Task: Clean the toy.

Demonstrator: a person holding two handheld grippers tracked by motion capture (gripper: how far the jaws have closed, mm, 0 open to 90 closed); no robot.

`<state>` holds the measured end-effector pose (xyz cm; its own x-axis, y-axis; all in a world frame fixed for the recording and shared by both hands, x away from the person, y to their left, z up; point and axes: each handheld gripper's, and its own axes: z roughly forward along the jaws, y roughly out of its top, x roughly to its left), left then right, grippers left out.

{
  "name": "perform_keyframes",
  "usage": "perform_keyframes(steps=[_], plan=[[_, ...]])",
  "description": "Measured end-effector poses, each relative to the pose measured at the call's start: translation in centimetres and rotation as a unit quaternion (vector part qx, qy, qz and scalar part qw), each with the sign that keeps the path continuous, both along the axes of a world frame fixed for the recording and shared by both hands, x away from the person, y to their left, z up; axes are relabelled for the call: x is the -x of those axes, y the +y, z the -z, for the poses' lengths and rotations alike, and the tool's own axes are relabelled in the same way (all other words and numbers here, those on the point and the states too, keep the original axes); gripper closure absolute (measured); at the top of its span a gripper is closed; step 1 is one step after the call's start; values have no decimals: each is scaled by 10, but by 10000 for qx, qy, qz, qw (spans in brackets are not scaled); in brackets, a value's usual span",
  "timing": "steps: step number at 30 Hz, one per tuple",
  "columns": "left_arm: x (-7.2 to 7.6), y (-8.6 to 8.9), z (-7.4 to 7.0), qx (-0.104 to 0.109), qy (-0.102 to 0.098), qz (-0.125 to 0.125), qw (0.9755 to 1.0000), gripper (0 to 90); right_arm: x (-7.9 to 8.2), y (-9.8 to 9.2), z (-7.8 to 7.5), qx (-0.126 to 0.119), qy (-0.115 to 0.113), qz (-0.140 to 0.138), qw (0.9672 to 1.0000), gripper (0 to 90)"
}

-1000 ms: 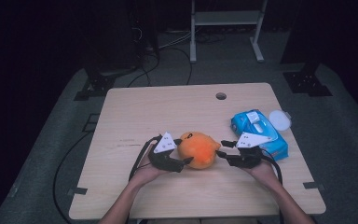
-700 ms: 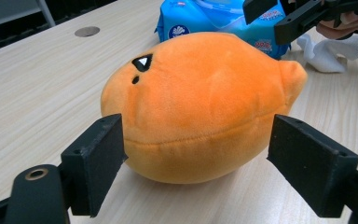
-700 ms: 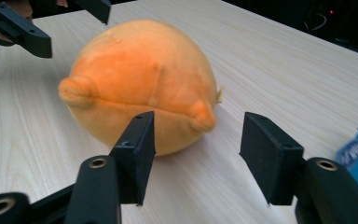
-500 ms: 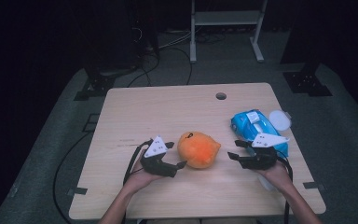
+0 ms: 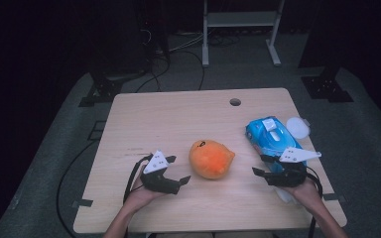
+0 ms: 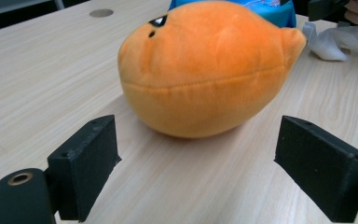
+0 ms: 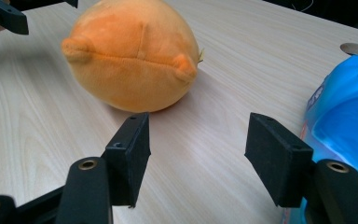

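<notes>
An orange plush toy lies on the wooden table, a little in front of its middle. My left gripper is to the plush's left, a short gap away, and points at it. Its jaws have just been opening and stand open with nothing between them. In the left gripper view the plush sits just past the left gripper. My right gripper is to the plush's right, farther off, also open after opening further. The right gripper view has the plush ahead and left of the right gripper.
A blue wipes pack lies at the right edge, beside my right gripper, with a white round lid next to it. Crumpled white tissue lies by the right hand. A cable hole is at the table's back.
Both grippers were against the plush a second ago. They have drawn away from it to either side, and their jaws have opened wider. The plush stays where it was.
</notes>
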<state>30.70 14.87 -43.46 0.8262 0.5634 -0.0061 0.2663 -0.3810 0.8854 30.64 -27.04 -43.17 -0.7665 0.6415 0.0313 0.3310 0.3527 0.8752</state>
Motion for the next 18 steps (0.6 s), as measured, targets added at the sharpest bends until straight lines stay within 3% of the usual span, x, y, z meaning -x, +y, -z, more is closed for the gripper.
perform_keyframes(steps=[18], plan=[[17, 20, 8, -103, 23, -213, 9997, 108, 22, -24, 4, 4, 100, 142, 9998, 354]])
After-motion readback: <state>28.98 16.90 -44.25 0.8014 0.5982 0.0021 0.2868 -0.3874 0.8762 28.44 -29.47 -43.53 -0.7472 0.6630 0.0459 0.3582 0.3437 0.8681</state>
